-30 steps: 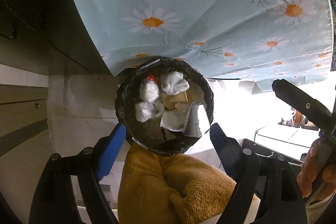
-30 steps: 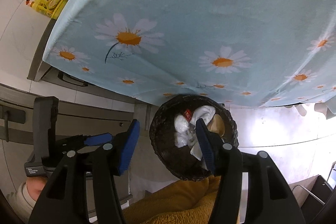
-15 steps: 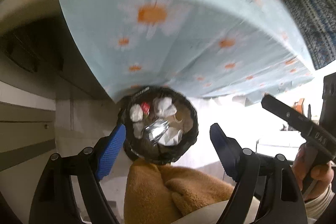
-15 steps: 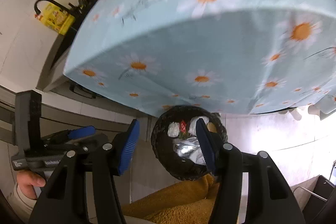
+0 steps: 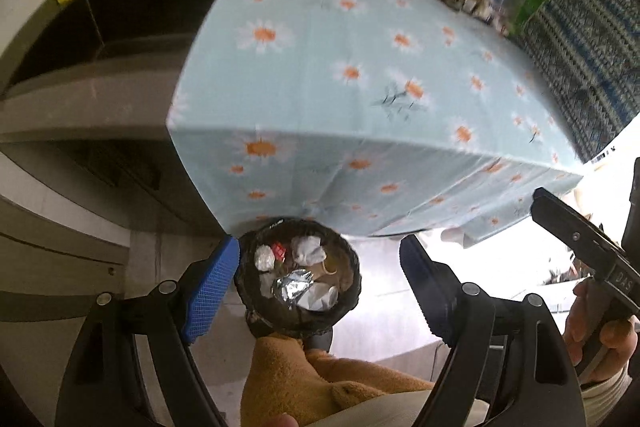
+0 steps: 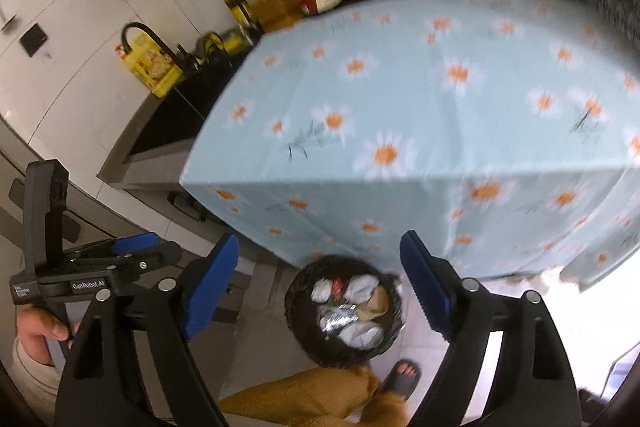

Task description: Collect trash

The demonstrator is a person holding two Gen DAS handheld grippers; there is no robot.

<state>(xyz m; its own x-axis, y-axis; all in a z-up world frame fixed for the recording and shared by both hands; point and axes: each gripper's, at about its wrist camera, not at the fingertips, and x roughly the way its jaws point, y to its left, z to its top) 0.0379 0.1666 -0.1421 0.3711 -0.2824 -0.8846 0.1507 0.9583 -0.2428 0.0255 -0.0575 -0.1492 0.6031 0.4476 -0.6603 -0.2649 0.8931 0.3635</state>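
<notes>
While both hands lift away, the left gripper [image 5: 316, 291] stays wide open and holds nothing. Down by the daisy tablecloth [image 5: 360, 75], the black bin [image 6: 344, 315] now has a shiny foil wrapper [image 6: 336, 317] on top. The right gripper [image 6: 316, 291] is opening, empty. That piece is done, so 2 free grippers can find more.

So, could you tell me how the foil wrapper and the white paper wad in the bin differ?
The foil wrapper is silvery and shiny; the paper wad is matte white. The wrapper lies near the middle of the bin, flattened and creased; the wad sits nearer the tablecloth side, balled up. Both lie loose in the bin, touched by neither tongs.
</notes>
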